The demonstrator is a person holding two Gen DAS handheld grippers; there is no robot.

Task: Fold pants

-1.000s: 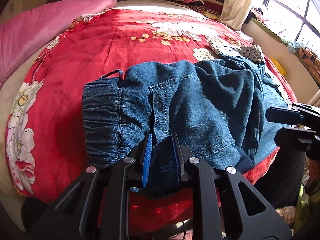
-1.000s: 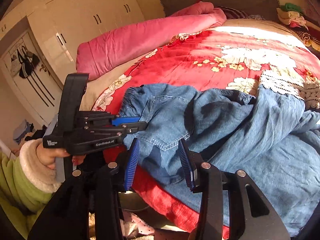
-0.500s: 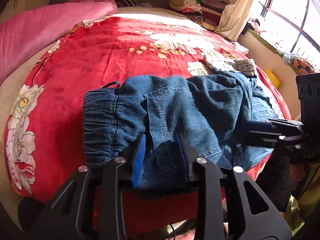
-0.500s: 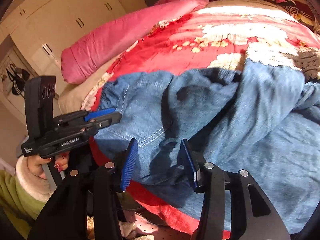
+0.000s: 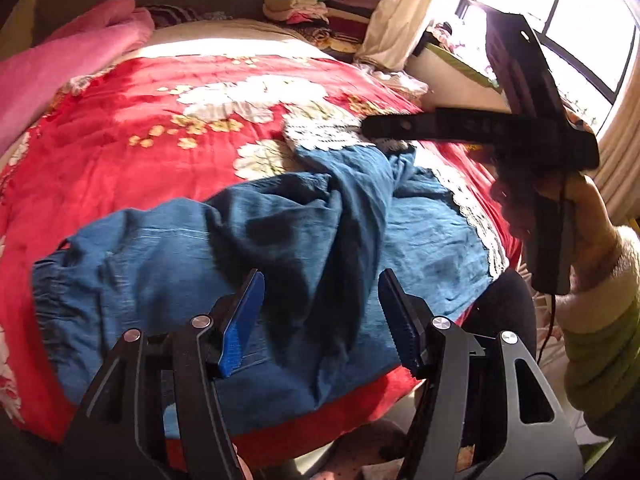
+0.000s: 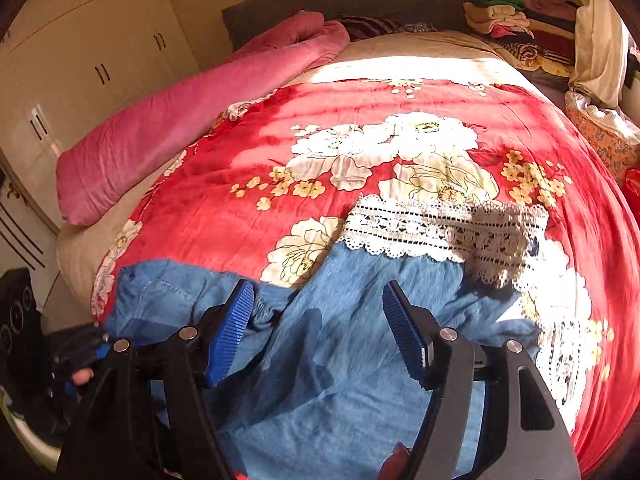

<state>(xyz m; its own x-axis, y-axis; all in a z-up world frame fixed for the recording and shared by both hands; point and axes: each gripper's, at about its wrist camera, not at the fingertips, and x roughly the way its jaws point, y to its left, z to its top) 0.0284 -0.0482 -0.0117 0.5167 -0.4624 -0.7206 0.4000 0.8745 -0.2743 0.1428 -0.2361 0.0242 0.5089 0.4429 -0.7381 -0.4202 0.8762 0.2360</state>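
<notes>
Pants (image 5: 280,248) loose on the red blanket (image 5: 132,120), both claws (image 5: 320,316) (image 6: 318,328) just opened, empty, above them.

— Pants (image 5: 280,248) spread over near edge of blanket (image 5: 168,120) on bed, lace hem (image 6: 440,228) toward far right.

— Rolled quilt (image 6: 180,120) along left; clothes pile (image 6: 508,20), seemingly, behind at headboard.
</notes>
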